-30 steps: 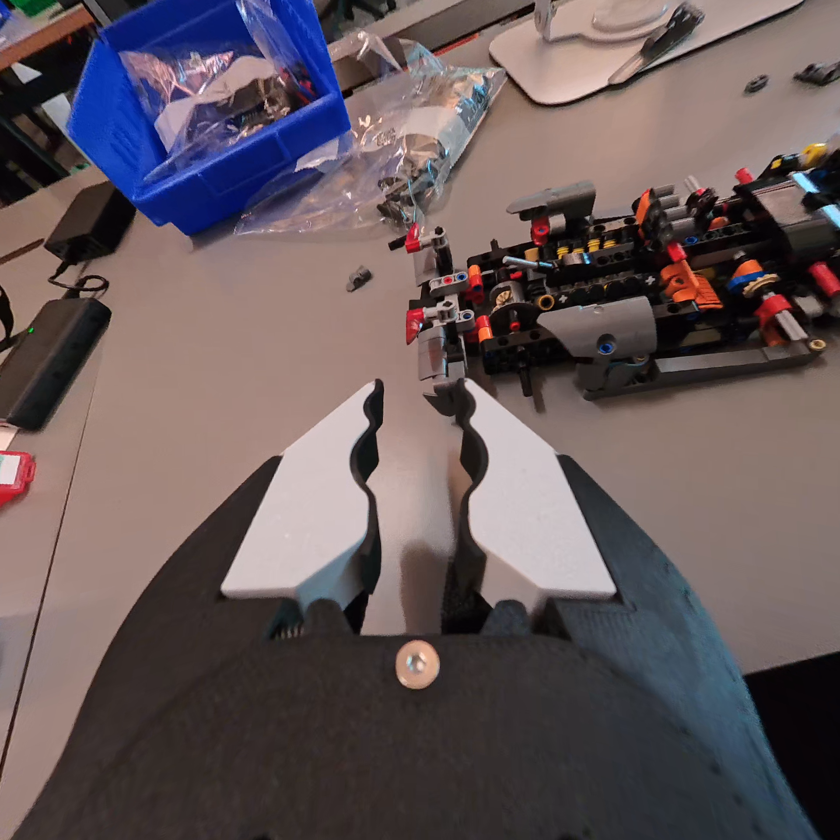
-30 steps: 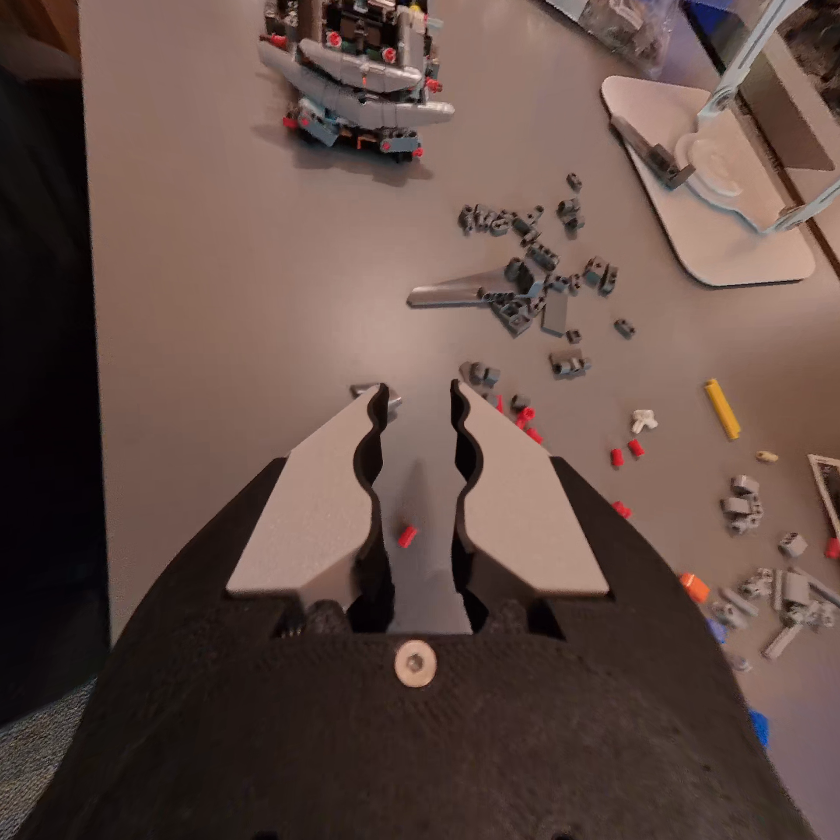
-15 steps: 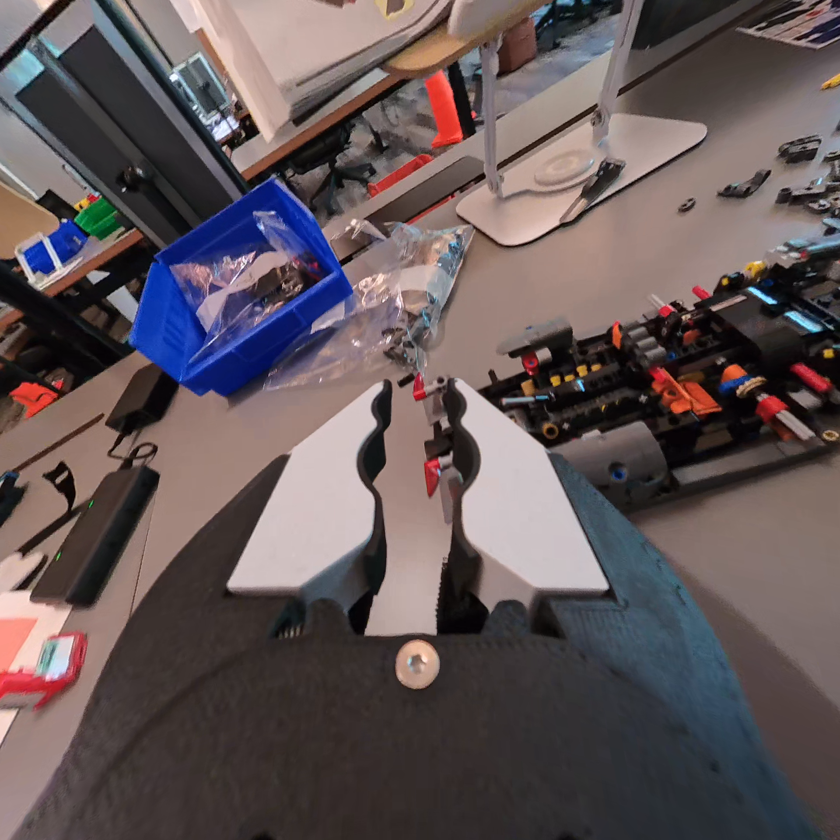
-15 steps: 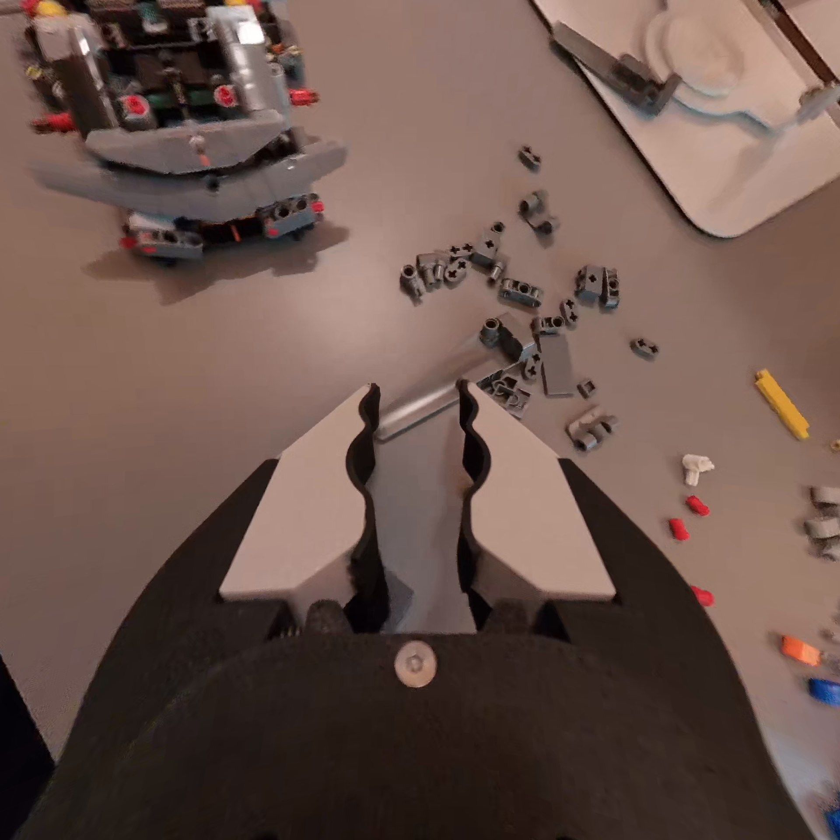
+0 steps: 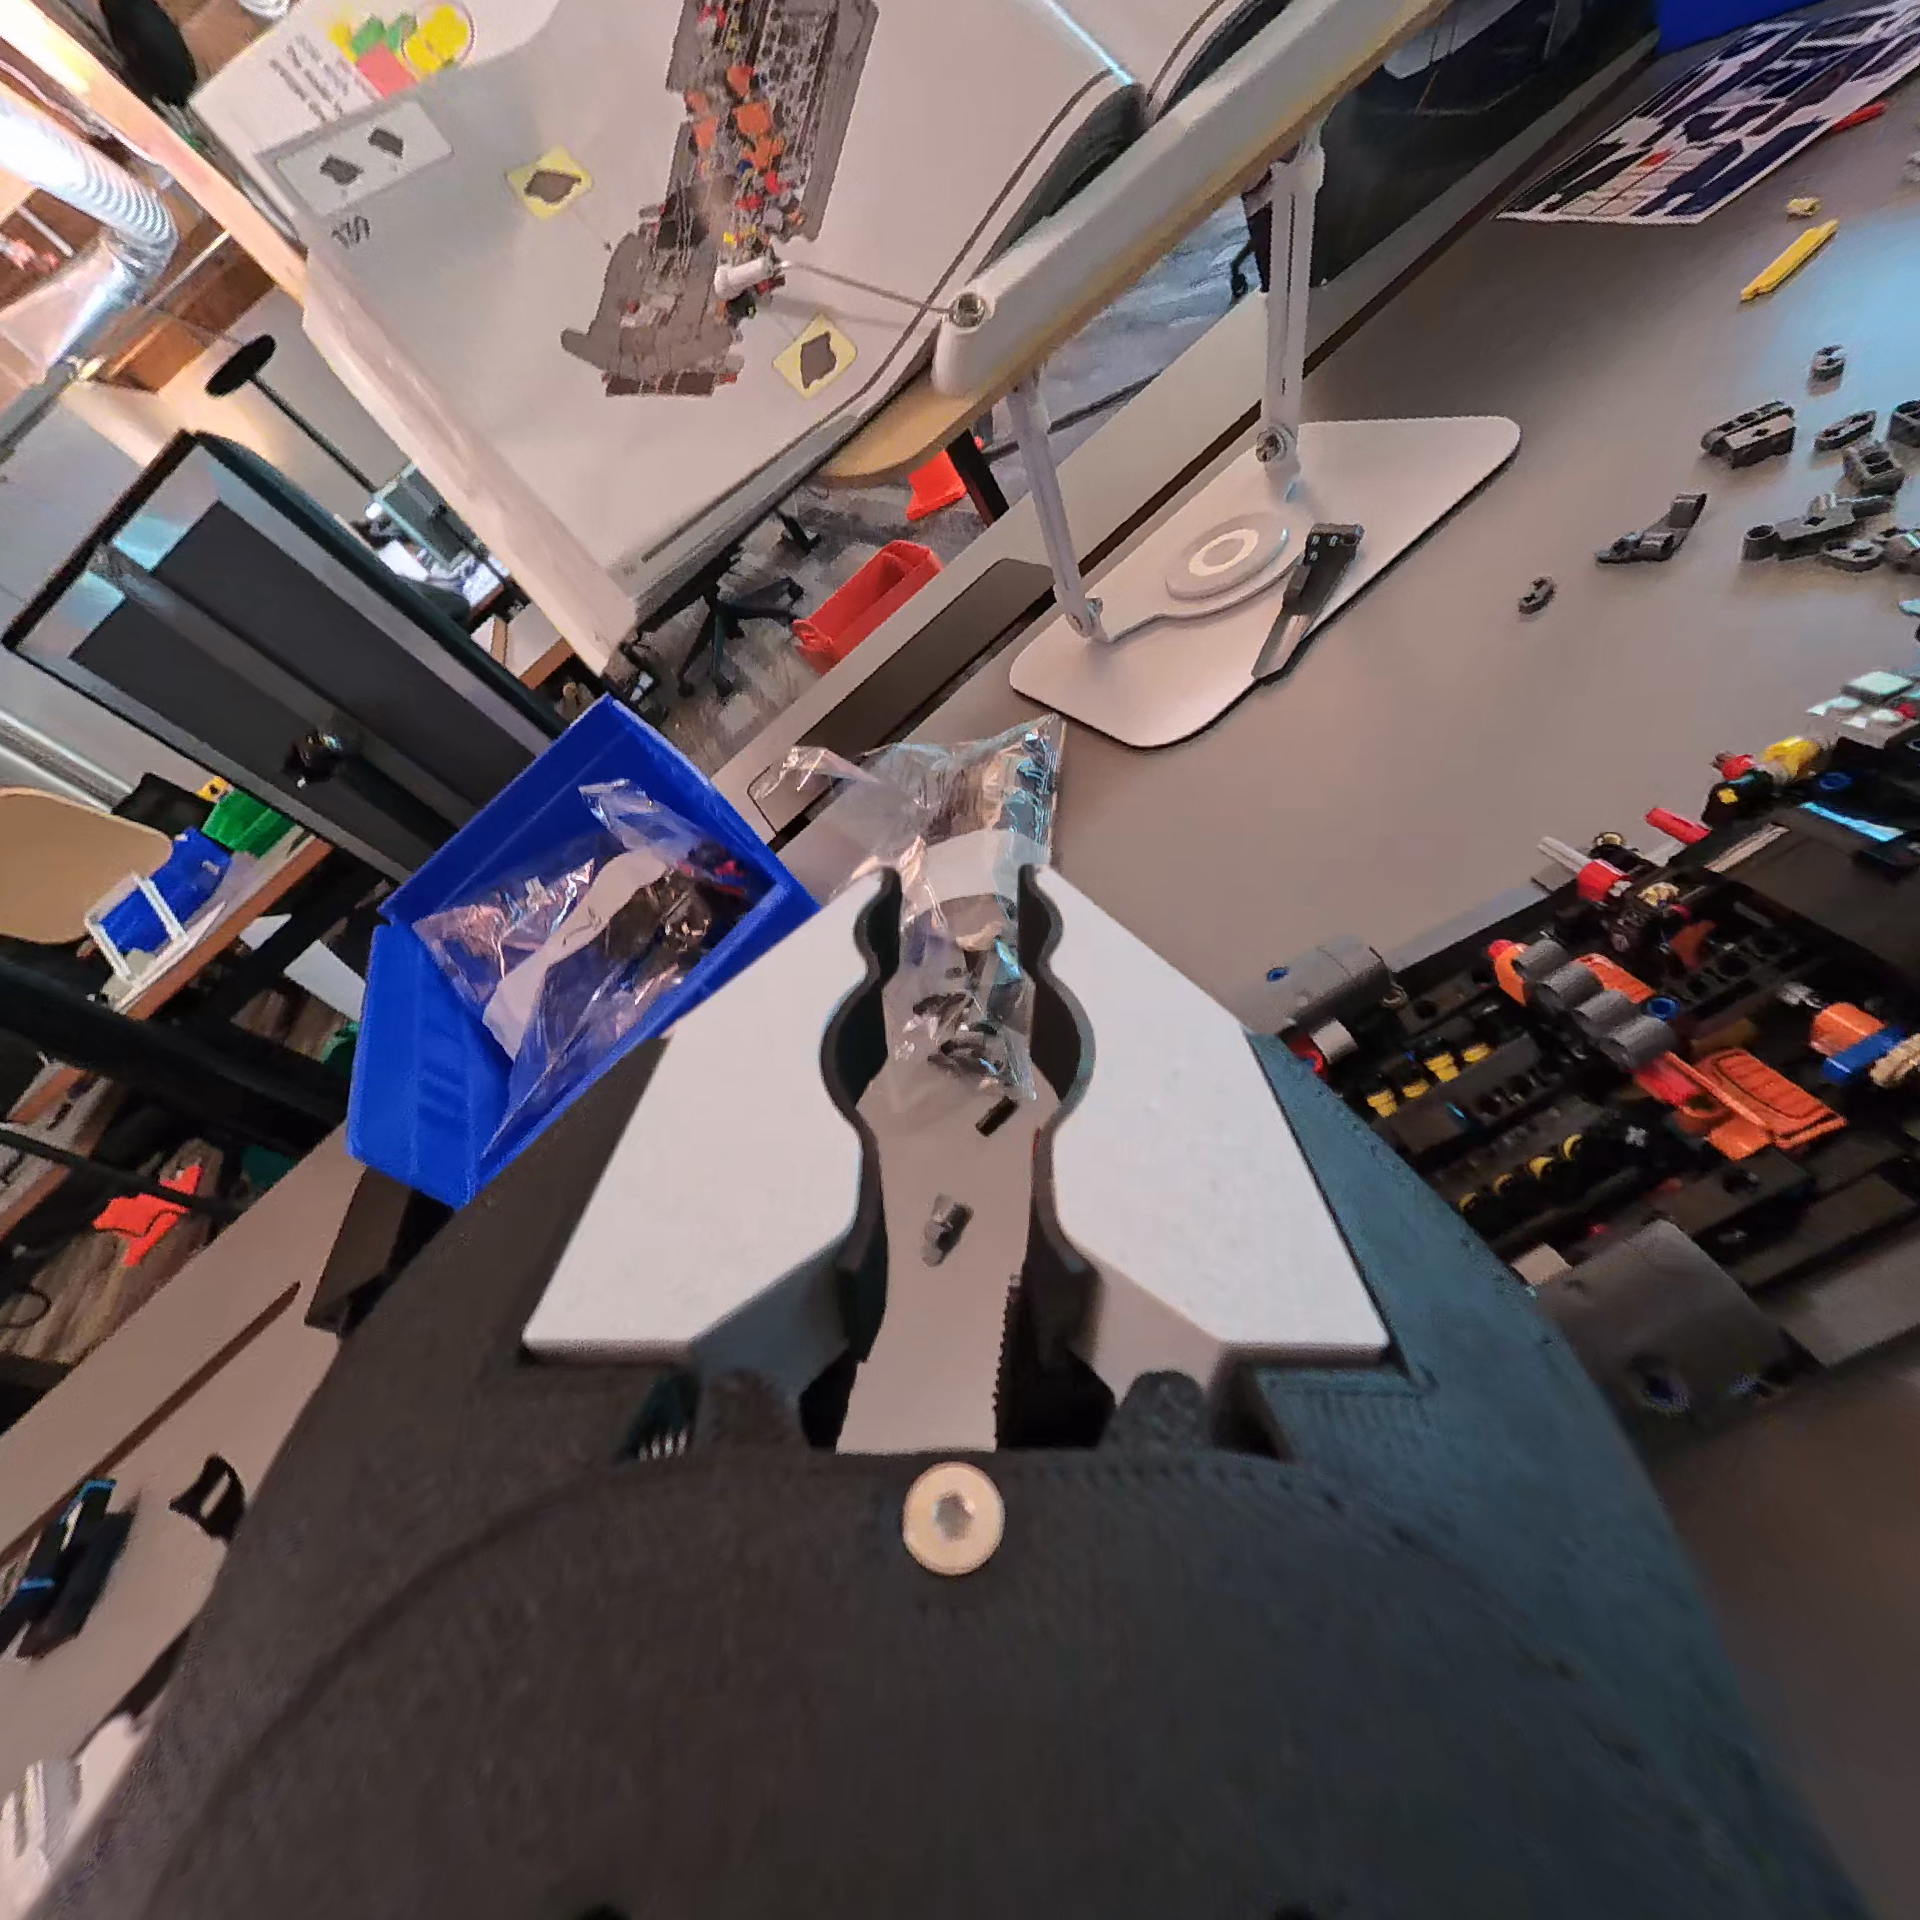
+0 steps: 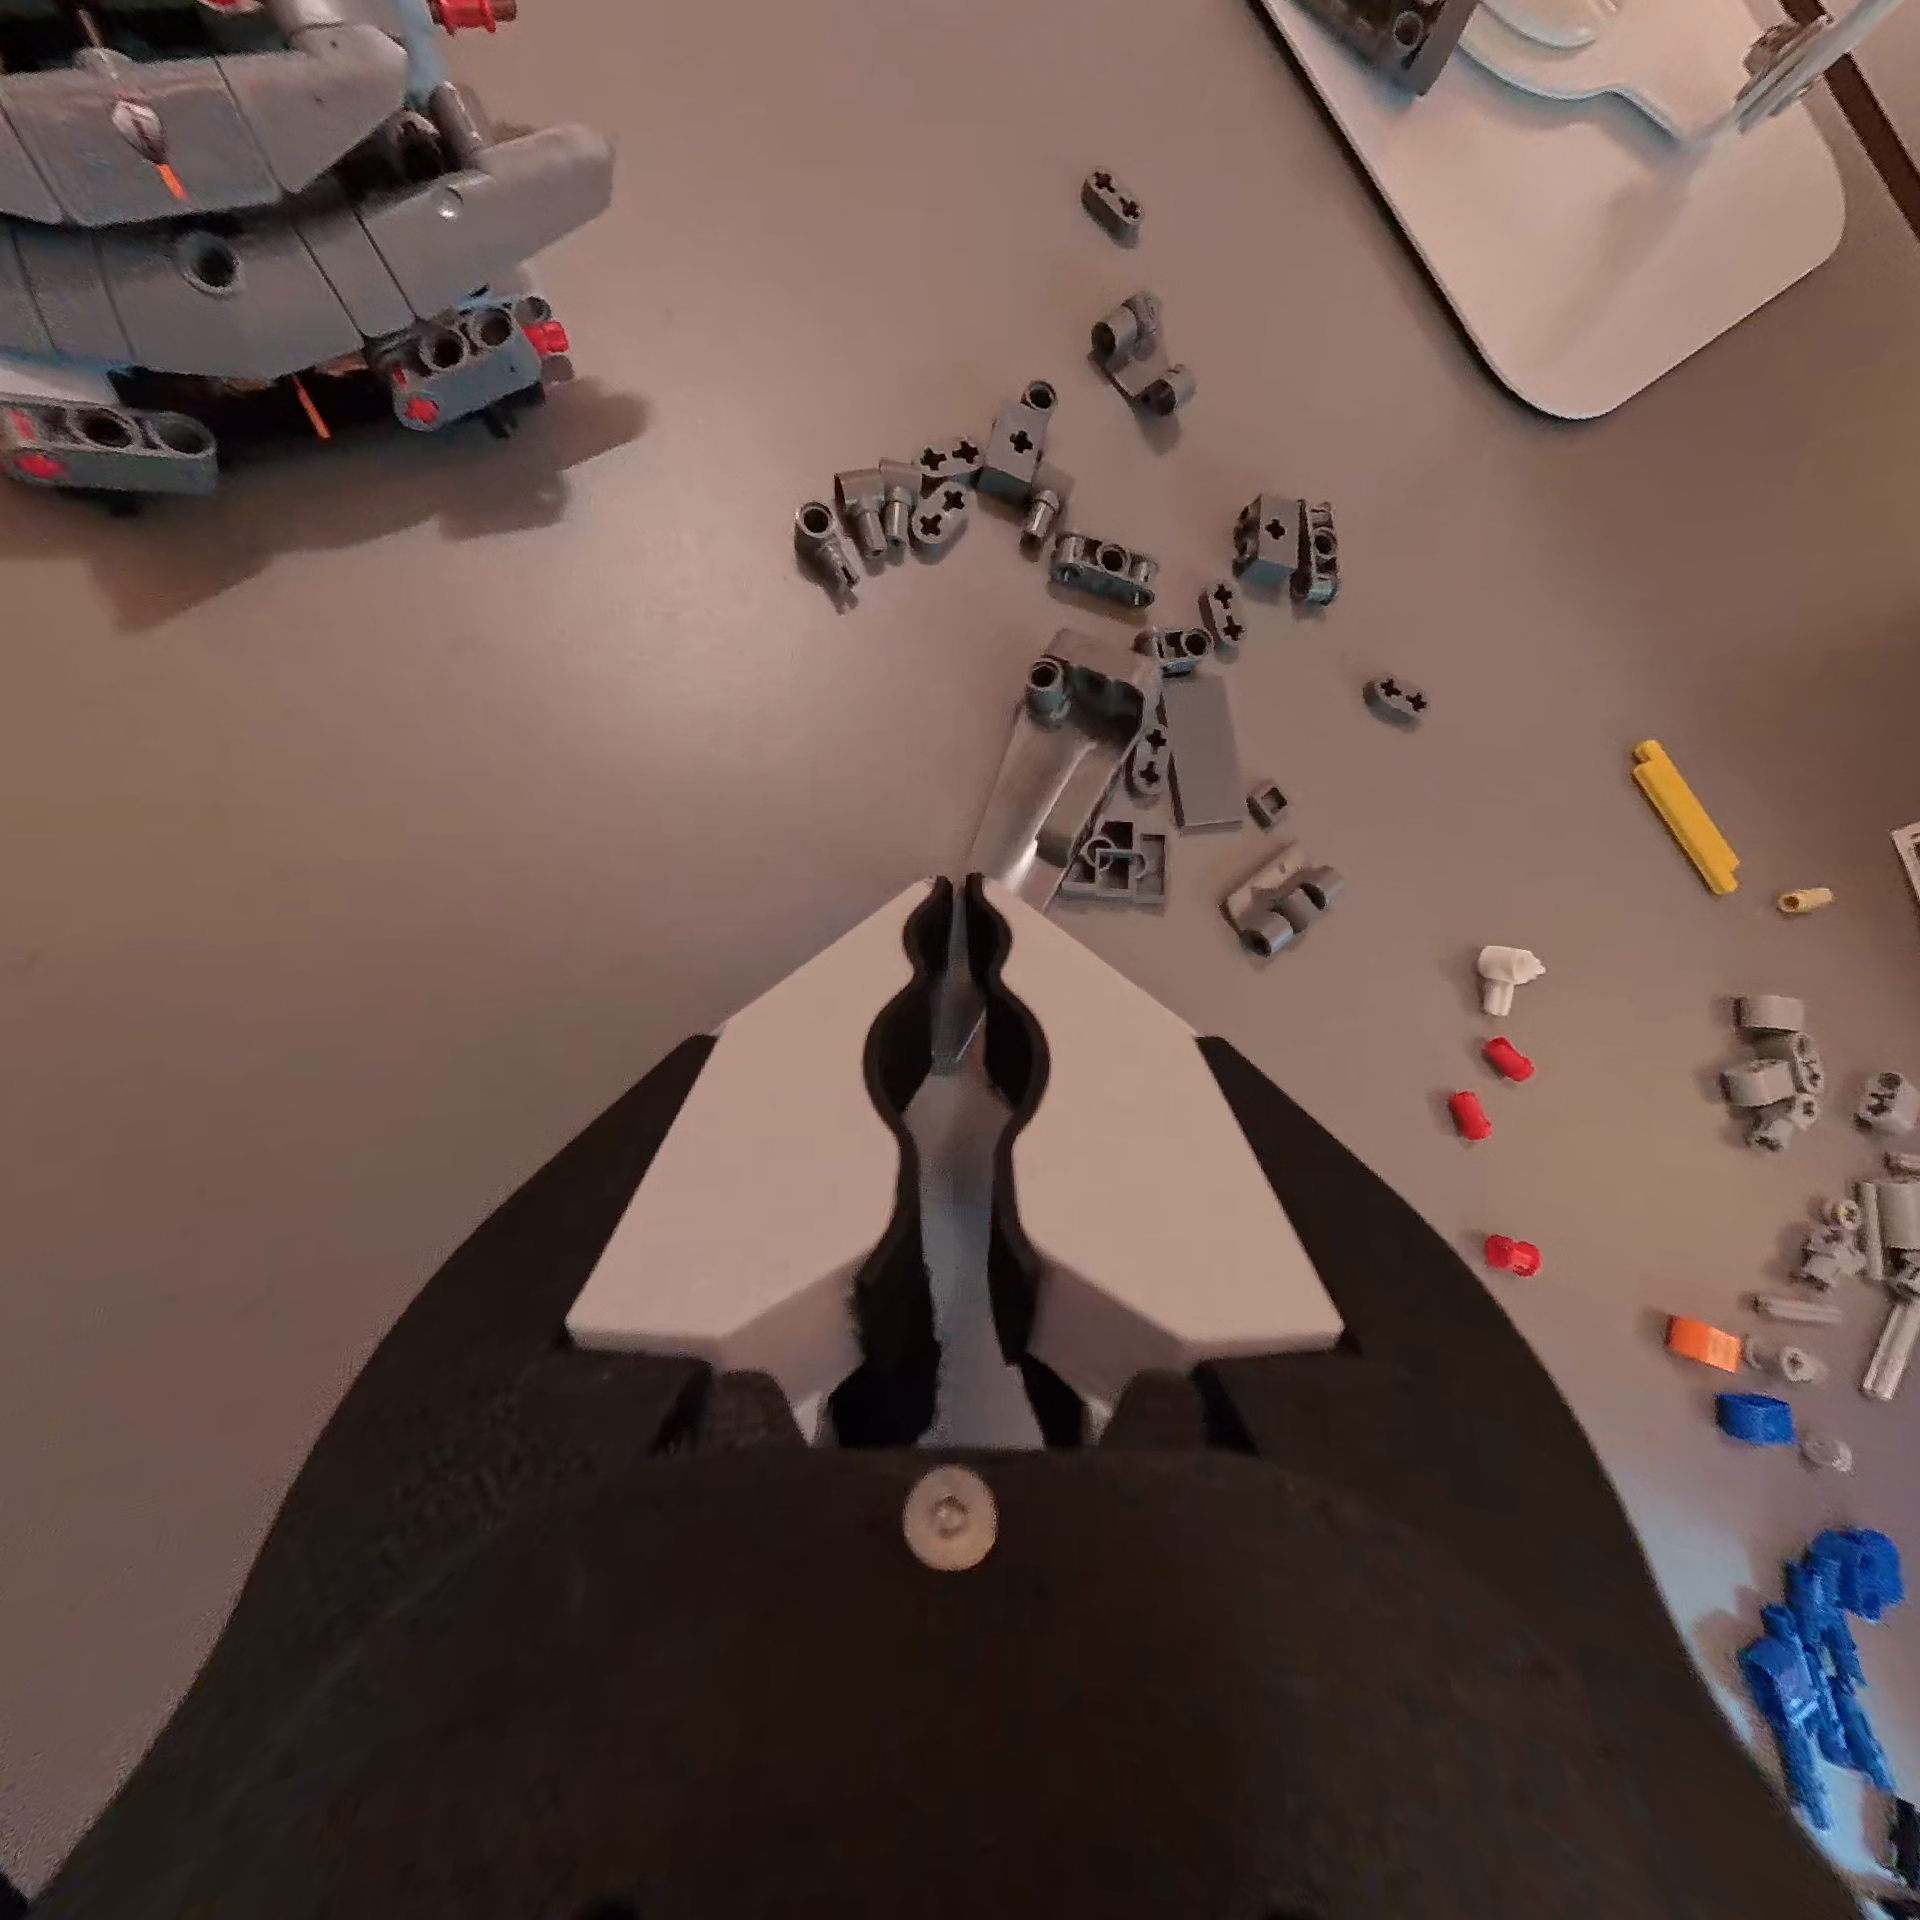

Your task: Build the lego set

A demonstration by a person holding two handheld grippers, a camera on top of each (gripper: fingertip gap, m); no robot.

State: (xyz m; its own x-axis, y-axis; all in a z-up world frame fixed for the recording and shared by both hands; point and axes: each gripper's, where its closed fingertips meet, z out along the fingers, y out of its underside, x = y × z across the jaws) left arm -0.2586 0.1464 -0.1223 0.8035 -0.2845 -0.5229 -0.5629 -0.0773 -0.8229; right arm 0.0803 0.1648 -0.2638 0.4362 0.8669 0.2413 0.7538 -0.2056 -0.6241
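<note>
Fingers (image 6: 1091, 1039) of the right gripper (image 6: 956, 883): pressed almost together, pinching the narrow tip of a long grey panel (image 6: 1049, 790), with a thin dark sliver of it showing between the pads. Panel's broad end reaching forward and to the right, low over the tabletop (image 6: 520, 831) and touching or overlapping a scatter of loose grey pieces (image 6: 1101, 566); whether that far end rests on the tabletop, impossible to tell. Farther right, well apart from the panel: a yellow bar (image 6: 1683, 816), a few red pins (image 6: 1470, 1114), more grey bits, and a blue piece (image 6: 1818, 1662) at the lower edge. Far left at the top, a grey-shelled model (image 6: 208, 270); top right, the base of a white stand (image 6: 1610, 208). Left gripper (image 5: 956, 883) tilted upward, its fingers (image 5: 727, 1091) spread a little, with nothing seen pressed between the pads. Through that gap, only things lying beyond: a small grey piece (image 5: 940, 1226) alone on the tabletop and a clear bag (image 5: 935, 790) of dark parts. Just left of the bag, a blue bin (image 5: 436, 1039) holding more clear bags. To the right of the left gripper, a long black chassis (image 5: 1610, 1039) with orange, red and yellow parts, its near end hidden behind the gripper body. Behind, an open instruction booklet (image 5: 623, 260) propped up on the white stand.
</note>
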